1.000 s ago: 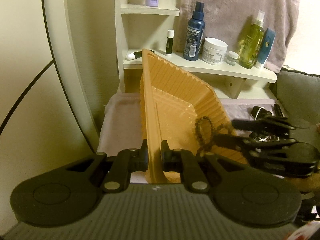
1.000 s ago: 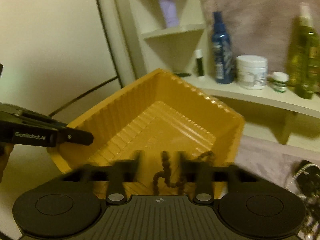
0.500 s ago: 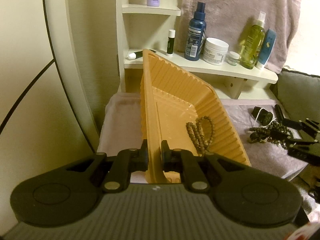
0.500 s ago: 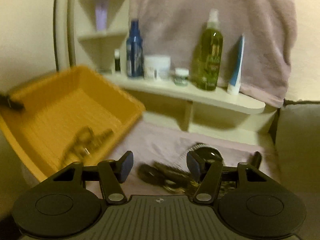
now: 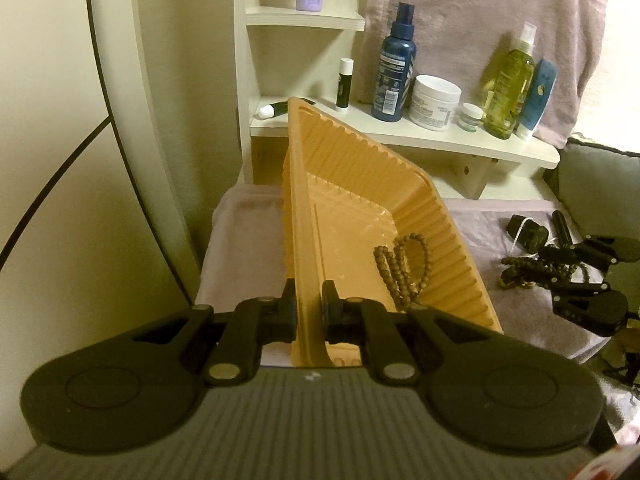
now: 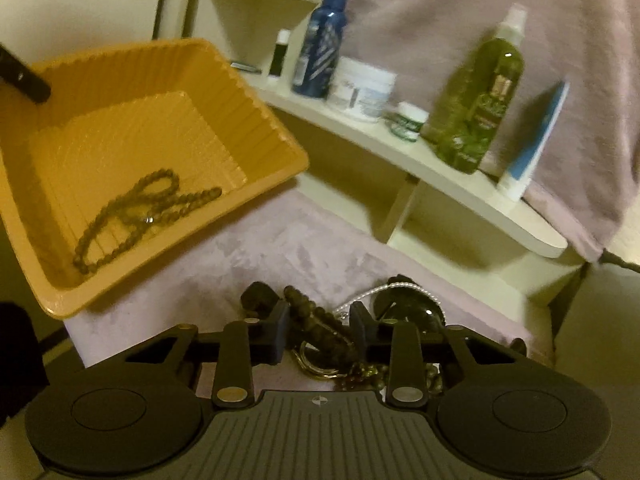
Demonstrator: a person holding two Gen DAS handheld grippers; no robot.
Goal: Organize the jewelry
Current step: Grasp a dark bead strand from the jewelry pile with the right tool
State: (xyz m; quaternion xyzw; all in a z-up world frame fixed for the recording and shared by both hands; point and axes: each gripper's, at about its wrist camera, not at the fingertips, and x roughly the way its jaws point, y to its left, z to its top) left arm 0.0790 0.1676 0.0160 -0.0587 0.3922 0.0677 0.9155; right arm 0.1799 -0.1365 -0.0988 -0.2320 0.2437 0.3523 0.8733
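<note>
My left gripper [image 5: 309,304] is shut on the near rim of an orange ribbed tray [image 5: 360,168] and holds it tilted above the lilac cloth. A brown bead necklace [image 5: 400,268] lies loose inside the tray [image 6: 248,92], and it shows as a looped strand [image 6: 136,208] in the right wrist view. My right gripper [image 6: 320,330] is low over a pile of jewelry [image 5: 532,268] on the cloth. Its jaws are closing around a dark brown bead strand [image 6: 316,320], with a gap still showing beside the pads. From the left wrist view, the right gripper [image 5: 560,270] is to the right of the tray.
A white shelf [image 5: 440,140] behind carries a blue spray bottle [image 5: 394,68], a white jar [image 5: 434,102], a green bottle [image 6: 476,96] and a blue tube [image 5: 538,96]. A towel [image 6: 480,8] hangs above. Pearls and black pieces [image 6: 404,300] lie in the pile. A grey cushion [image 5: 600,184] borders the right.
The right gripper left the tray, swung right and down to the jewelry pile, and its jaws narrowed. The bead necklace stayed in the tray. The left gripper kept still.
</note>
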